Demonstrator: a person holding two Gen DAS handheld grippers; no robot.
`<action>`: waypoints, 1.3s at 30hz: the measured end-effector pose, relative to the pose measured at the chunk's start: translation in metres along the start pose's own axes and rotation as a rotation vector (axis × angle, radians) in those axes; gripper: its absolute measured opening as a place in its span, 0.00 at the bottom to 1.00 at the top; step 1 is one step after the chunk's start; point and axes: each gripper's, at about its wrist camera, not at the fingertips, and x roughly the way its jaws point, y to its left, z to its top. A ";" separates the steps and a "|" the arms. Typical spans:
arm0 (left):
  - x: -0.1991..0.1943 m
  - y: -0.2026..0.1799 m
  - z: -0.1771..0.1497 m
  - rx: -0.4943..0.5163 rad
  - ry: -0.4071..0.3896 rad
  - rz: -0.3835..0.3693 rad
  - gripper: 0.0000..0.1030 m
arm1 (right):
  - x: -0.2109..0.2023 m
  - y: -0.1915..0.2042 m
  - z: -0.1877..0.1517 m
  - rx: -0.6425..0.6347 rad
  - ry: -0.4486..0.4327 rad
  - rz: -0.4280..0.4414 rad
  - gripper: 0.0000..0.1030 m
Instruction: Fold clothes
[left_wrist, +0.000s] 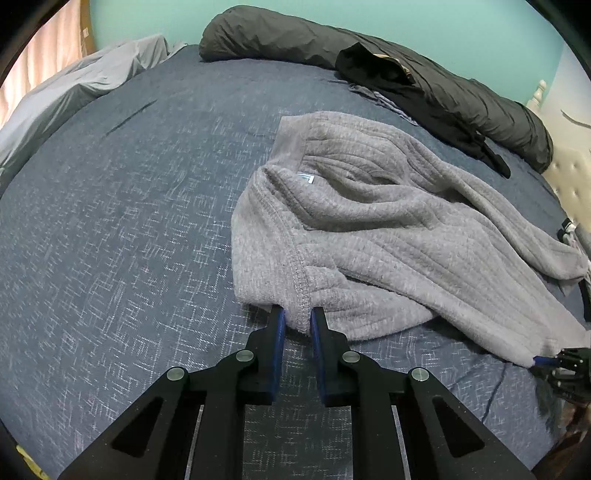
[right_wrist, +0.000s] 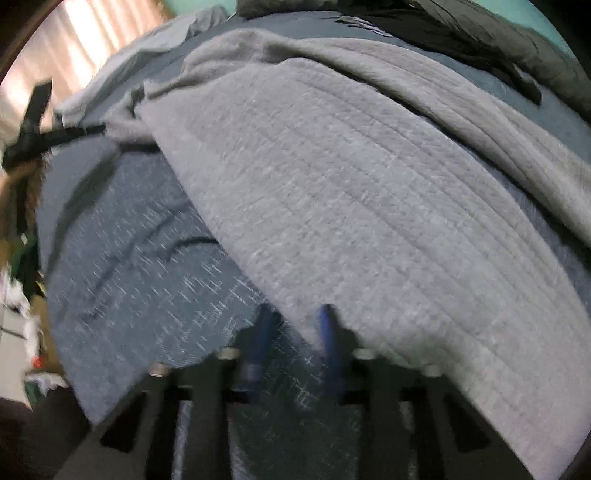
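We see a grey fleece garment (left_wrist: 369, 236) lying rumpled on the right half of the bed (left_wrist: 122, 229), over a dark blue patterned cover. A small pale label (left_wrist: 306, 178) sits inside its neck; we cannot read any writing on it. Our left gripper (left_wrist: 297, 318) pinches the near hem at a seam, jaws narrow with cloth between them. Our right gripper (right_wrist: 295, 317) holds another near edge of the garment, lifted off the cover; the view is blurred, jaws fairly narrow around the cloth. Along the bed's far edge lies a black rolled bundle (left_wrist: 369, 62), with a black garment (left_wrist: 388, 79) against it. The left half of the bed is bare cover.
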 end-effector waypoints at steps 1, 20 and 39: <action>-0.001 0.000 0.000 -0.002 -0.001 -0.001 0.15 | -0.001 -0.002 0.000 0.004 -0.006 0.002 0.04; -0.037 0.048 -0.027 -0.073 -0.026 0.035 0.00 | -0.109 -0.046 -0.048 0.090 -0.161 0.060 0.02; 0.019 -0.017 -0.015 -0.050 0.088 -0.065 0.43 | -0.087 -0.059 -0.078 0.140 -0.113 0.074 0.02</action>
